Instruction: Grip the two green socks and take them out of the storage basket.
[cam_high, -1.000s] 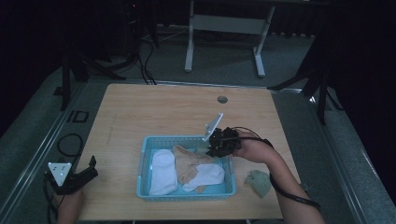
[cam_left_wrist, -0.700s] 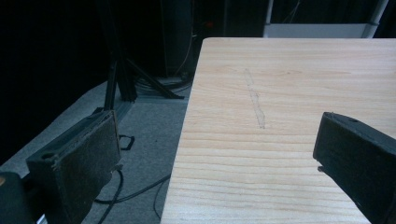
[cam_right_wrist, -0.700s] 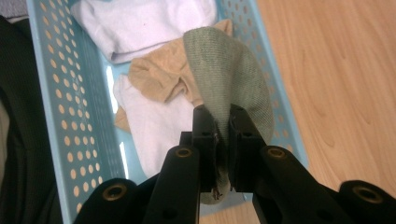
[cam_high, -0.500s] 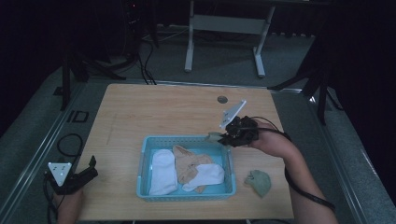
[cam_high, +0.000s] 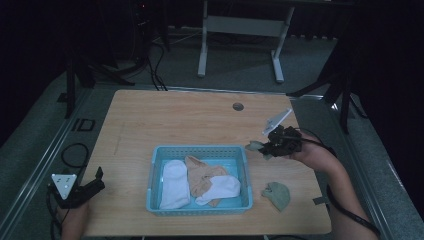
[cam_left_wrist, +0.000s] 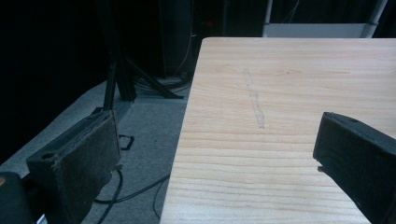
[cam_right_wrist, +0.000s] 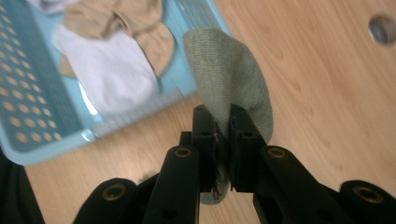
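Right gripper (cam_high: 263, 146) was clamped on a grey-green sock (cam_right_wrist: 233, 79), jaws pinched tight with the fabric sandwiched between them; sock stuck up and forward out of the jaws. In the high view that gripper sat above the table (cam_high: 175, 120) just beside the right wall of the light blue basket (cam_high: 200, 207), near its far right corner, person's right hand (cam_high: 312, 155) behind it, sock dangling off the tip toward the basket

Basket held a white sock (cam_high: 174, 184) on the left, a tan sock (cam_high: 202, 176) in the middle and another white sock (cam_high: 222, 189) lapped over the tan one at right. A second grey-green sock (cam_high: 277, 194) lay flat on the wood right of the basket, near the front edge, well apart from the held one

Left gripper (cam_high: 95, 180) was down at the front left corner of the table, jaws wide apart, nothing between them; its own view showed bare wood and the table's left edge between the two pads (cam_left_wrist: 88, 163)

Small round grommet hole (cam_high: 238, 106) near the far edge
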